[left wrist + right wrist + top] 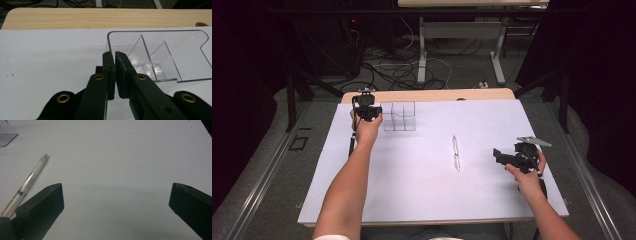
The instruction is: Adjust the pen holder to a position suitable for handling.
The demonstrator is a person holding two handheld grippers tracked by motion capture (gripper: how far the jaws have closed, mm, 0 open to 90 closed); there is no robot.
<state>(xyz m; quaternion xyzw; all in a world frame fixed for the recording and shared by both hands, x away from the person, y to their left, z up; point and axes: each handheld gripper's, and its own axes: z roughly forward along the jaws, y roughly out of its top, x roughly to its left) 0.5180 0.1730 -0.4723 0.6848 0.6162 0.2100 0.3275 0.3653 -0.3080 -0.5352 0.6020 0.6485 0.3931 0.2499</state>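
Floor cables (402, 72) — table legs (422, 50)

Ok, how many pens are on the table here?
1. The pen lies on the white table between the clear organizer and the right gripper, untouched. None visible in the organizer.

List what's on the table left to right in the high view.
Left tongs → clear organizer → pen → right tongs.
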